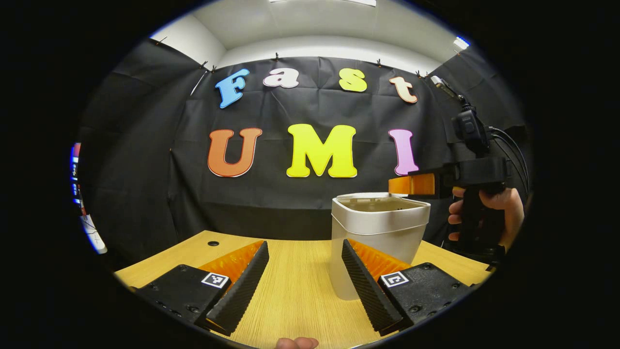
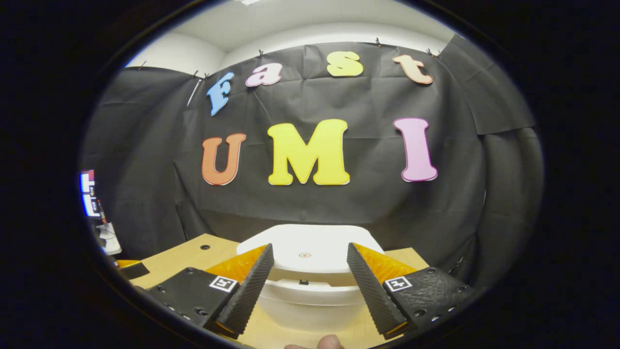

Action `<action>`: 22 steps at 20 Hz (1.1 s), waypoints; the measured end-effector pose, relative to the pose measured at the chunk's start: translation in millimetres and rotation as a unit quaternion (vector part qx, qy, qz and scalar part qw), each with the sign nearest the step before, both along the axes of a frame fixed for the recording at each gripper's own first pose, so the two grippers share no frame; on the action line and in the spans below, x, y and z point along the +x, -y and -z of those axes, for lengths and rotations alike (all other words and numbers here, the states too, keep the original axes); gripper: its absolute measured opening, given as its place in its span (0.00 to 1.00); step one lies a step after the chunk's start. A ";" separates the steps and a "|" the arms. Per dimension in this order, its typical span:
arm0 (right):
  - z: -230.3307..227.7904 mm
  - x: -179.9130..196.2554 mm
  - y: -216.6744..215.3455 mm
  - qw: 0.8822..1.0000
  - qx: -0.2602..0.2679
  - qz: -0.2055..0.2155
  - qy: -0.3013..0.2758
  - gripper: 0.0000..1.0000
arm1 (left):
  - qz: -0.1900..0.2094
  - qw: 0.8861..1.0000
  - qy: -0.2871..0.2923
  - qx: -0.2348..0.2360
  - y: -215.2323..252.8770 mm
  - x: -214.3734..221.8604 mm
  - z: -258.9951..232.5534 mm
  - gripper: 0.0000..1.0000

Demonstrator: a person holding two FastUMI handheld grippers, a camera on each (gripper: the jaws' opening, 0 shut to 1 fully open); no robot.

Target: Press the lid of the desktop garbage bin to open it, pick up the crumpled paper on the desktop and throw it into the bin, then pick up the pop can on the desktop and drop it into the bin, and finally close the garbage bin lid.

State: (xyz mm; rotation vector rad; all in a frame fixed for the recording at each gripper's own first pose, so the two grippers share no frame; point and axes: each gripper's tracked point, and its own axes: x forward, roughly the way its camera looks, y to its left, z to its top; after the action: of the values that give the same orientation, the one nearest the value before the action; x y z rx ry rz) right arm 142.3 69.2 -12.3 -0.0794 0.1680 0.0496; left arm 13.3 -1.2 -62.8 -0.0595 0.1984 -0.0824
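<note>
A pale desktop bin [image 1: 380,228] stands on the wooden table [image 1: 290,291], just behind my left gripper's right finger. My left gripper [image 1: 304,242] is open over bare wood, with nothing between its fingers. Farther right, a hand [image 1: 489,213] holds my right gripper [image 1: 395,185] level with the bin's rim, its fingers reaching over the right edge. In the right gripper view the bin's white lid [image 2: 310,254] lies flat just below and ahead. My right gripper [image 2: 309,245] is open above it, one finger to each side.
The table's far edge runs close behind the bin, against the black cloth wall. A small round hole [image 1: 213,243] sits near the far left corner of the table. Shelves with clutter [image 2: 94,198] show at the far left.
</note>
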 end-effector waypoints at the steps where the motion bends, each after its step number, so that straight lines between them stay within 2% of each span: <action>1: 3.9 0.6 -0.2 1.000 0.000 -0.001 -0.003 0.94 | -0.001 1.000 0.001 -0.001 1.0 -0.7 -0.2 0.98; 12: 18.3 3.7 4.5 1.000 0.002 -0.001 -0.010 0.95 | -0.004 1.000 -0.018 -0.016 8.1 -5.1 14.1 0.98; 17: 23.1 6.0 7.6 1.000 0.025 0.000 -0.012 0.96 | -0.003 1.000 -0.019 -0.012 8.5 -3.8 14.4 0.98; 22: 31.6 5.1 8.8 1.000 -0.018 0.000 -0.019 0.98 | -0.005 1.000 -0.017 -0.010 7.1 -4.6 13.1 0.98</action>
State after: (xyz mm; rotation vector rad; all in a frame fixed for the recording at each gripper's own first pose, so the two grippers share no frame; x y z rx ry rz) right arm 147.4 60.4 -44.0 -0.1144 0.2061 0.0473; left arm 8.7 -8.4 -75.9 -0.0818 0.2308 -0.0735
